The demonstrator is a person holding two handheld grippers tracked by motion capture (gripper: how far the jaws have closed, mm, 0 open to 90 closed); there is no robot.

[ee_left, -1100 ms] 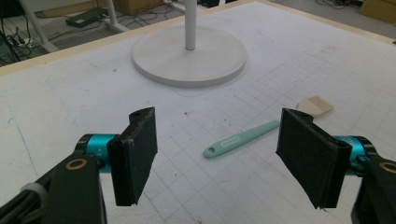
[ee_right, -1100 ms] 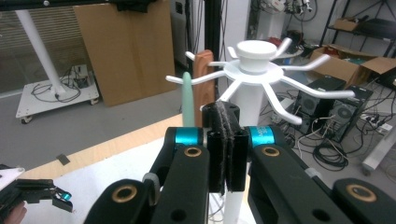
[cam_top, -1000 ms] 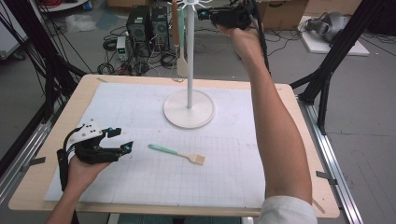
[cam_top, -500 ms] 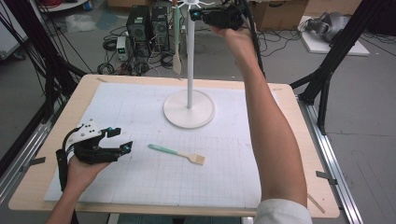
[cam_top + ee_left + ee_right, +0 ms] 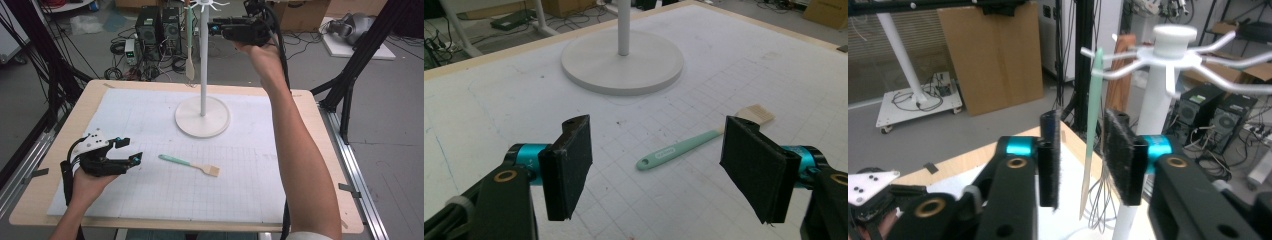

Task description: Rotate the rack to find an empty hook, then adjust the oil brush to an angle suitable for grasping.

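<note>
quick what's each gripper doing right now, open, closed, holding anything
Left gripper: open, holding nothing.
Right gripper: jaws have just been opening; the hung spatula stands between them, not pressed.

Your right gripper (image 5: 1080, 160) is working among rack arms (image 5: 1228, 60); the hanging spatula (image 5: 1091, 130) is blocking between jaws. Mat (image 5: 280, 185) is lying open.

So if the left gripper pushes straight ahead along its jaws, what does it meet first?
Probably the green-handled brush lying on the mat: it sits between and just beyond the open left gripper. The white rack's base lies farther on.
</note>
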